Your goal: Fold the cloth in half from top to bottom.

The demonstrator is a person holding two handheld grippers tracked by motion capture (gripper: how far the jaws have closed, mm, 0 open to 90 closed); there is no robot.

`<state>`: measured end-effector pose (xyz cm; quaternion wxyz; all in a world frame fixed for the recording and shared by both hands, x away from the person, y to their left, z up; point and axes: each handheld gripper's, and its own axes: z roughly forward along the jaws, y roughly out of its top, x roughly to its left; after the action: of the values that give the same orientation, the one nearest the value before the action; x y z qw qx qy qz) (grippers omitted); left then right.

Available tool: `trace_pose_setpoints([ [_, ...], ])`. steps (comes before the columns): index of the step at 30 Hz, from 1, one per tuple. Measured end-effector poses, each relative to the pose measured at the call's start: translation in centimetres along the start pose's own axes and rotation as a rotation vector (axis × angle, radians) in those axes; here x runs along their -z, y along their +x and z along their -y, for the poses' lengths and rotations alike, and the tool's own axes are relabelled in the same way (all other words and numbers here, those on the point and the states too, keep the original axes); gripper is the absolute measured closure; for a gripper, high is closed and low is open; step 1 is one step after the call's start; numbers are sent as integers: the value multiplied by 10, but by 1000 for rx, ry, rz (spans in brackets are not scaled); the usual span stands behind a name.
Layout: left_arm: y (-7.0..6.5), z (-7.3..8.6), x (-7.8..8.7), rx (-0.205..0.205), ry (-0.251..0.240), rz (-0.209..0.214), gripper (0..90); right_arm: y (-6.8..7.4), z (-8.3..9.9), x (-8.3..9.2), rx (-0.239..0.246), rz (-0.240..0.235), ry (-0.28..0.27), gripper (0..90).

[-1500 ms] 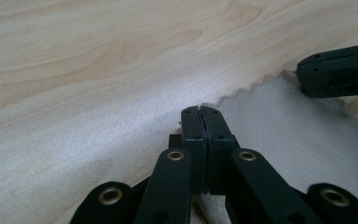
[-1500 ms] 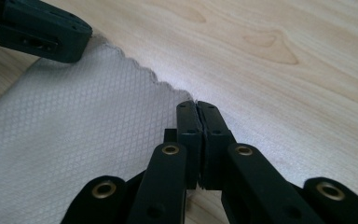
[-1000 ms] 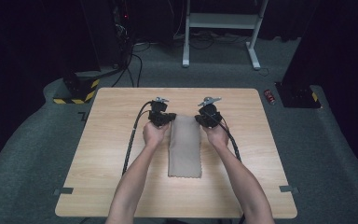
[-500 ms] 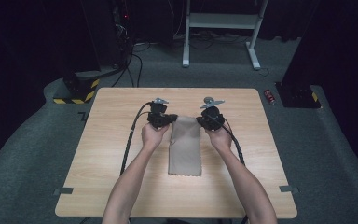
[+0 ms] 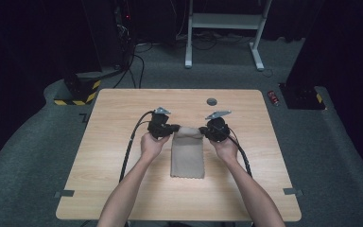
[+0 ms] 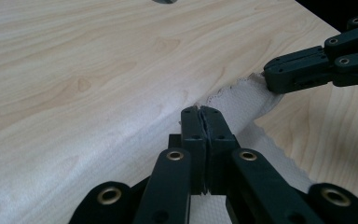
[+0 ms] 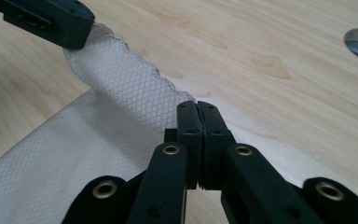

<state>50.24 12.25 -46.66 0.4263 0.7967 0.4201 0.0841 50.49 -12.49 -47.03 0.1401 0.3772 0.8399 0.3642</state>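
Observation:
A beige waffle-weave cloth (image 5: 187,158) lies lengthwise at the middle of the wooden table (image 5: 118,113). My left gripper (image 5: 172,128) is shut on its far left corner and my right gripper (image 5: 203,130) on its far right corner. The far edge is lifted off the table between them. In the left gripper view the closed jaws (image 6: 200,114) pinch the cloth (image 6: 242,100), with the right gripper (image 6: 272,77) clamping the other corner. In the right gripper view my shut jaws (image 7: 197,109) hold the scalloped edge of the cloth (image 7: 121,84), and the left gripper (image 7: 74,28) grips the far end.
A grey round plug (image 5: 211,101) sits in the tabletop beyond the grippers. A black cable (image 5: 130,142) trails across the table's left half, another runs by the right forearm. On the carpet lie a red object (image 5: 274,98) and a yellow-black striped base (image 5: 75,97).
Both hands have moved a little toward the person's side of the table, drawing the cloth's far edge along with them. Both grips stayed shut.

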Motion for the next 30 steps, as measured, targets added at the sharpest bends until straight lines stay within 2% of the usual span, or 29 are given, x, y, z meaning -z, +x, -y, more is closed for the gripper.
trace_pose_setpoints([
  [4,-4,8,4,-14,7,1,887,5,7,2,10,-19,-3,888],
  [10,-7,15,9,-8,-2,10,887,11,13,6,20,-41,-5,888],
  [16,-10,20,12,-4,-9,18,887,14,15,12,17,-50,-17,888],
  [24,-17,22,19,-16,-13,24,886,18,18,19,37,-59,-21,888],
  [30,-20,25,21,-32,-19,24,886,20,22,22,31,-68,-25,888],
])
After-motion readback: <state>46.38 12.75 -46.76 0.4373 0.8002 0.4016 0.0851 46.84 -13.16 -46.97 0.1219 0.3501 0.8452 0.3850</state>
